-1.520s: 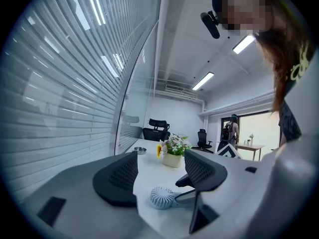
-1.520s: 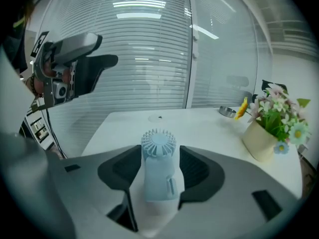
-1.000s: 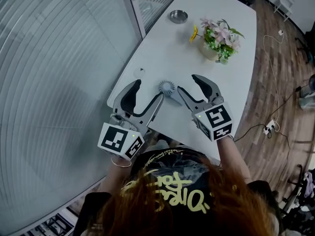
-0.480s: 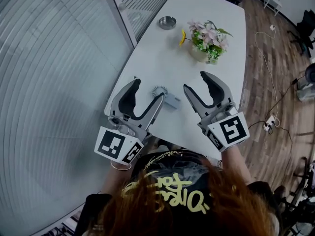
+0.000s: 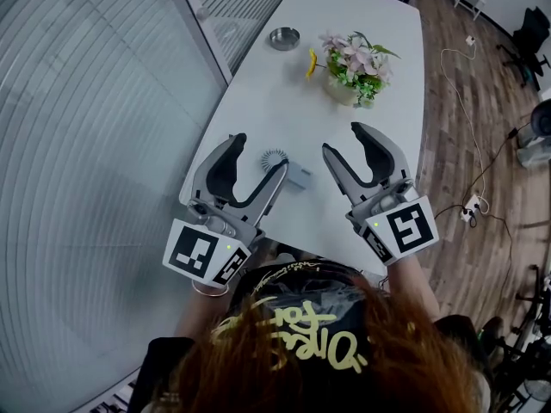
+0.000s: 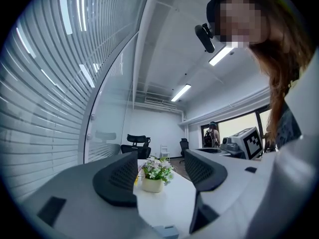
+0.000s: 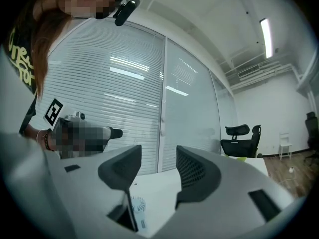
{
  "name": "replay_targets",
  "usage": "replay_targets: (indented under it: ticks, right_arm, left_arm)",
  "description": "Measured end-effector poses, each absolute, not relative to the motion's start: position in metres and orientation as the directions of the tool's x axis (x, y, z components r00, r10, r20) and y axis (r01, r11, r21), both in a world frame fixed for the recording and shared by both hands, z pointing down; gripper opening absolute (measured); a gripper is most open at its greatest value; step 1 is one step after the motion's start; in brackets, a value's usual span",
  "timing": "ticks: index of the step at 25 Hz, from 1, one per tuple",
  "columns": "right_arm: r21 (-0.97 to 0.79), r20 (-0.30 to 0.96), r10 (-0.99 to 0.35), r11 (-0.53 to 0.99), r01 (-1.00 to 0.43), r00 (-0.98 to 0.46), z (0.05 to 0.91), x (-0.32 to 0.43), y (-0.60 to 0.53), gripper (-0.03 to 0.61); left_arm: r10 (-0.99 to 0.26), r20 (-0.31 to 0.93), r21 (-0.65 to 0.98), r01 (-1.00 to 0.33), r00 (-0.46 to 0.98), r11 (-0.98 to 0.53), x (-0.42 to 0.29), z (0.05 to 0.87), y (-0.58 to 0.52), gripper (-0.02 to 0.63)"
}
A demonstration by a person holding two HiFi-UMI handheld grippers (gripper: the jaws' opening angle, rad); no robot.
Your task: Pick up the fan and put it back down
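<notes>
Two grippers: a grey hand-held left gripper (image 5: 256, 157) and a matching right gripper (image 5: 347, 144), both held out level above the near end of the table, marker cubes towards the person.
Left gripper's jaws: spread wide, nothing between the dark ribbed pads; its own view looks through the gap at the flower pot far down the table.
Right gripper's jaws: also apart and empty; its own view shows bare tabletop between them.
Fan: a small white desk fan with a round grille and a grey-blue base (image 5: 275, 159) stands on the table near its front edge, between the two grippers and just beside the left gripper's inner jaw in the head view; neither gripper pinches it.
Table: long white tabletop (image 5: 301, 101).
Further along: a cream pot of pink and white flowers (image 5: 349, 69); beyond it, a small round metal dish (image 5: 284, 38).
Left side: frosted glass wall with horizontal blinds (image 5: 86, 101).
Right side: wooden plank floor (image 5: 465, 101) with a white power strip (image 5: 472, 209).
</notes>
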State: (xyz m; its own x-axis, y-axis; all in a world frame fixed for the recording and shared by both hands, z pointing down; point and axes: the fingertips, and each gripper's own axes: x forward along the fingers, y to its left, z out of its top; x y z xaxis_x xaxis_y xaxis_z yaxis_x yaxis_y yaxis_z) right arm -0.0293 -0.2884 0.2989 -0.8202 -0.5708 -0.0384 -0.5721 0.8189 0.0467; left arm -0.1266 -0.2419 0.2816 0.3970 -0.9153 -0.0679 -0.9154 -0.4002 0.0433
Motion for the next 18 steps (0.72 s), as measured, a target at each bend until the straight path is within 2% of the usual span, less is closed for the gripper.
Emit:
replay_targets:
  ticks: [2,5,10,12,18]
  right_arm:
    - [0.043,-0.041,-0.566,0.823,-0.567,-0.824,0.298,-0.030,-0.288,0.222]
    - [0.044,-0.055,-0.549,0.833,-0.552,-0.834,0.297,-0.031,-0.286,0.216]
    - [0.036,-0.093,-0.564,0.821,-0.569,-0.820,0.290,-0.026,-0.282,0.104]
    - [0.036,-0.097,-0.571,0.816,-0.576,-0.815,0.290,-0.024,-0.282,0.082]
    - [0.030,-0.105,-0.581,0.809,-0.587,-0.807,0.296,-0.020,-0.287,0.025]
  left_arm:
    - [-0.913,-0.073,0.041,-0.914,0.400,-0.404,-0.126,0.281,-0.243,0.283]
    - [-0.912,-0.098,0.032,-0.915,0.398,-0.403,-0.127,0.277,-0.241,0.228]
    - [-0.912,-0.105,0.008,-0.916,0.397,-0.400,-0.125,0.274,-0.239,0.112]
    - [-0.912,-0.104,-0.002,-0.917,0.396,-0.398,-0.125,0.275,-0.239,0.067]
    - [-0.914,-0.100,-0.004,-0.919,0.393,-0.394,-0.124,0.281,-0.243,-0.004]
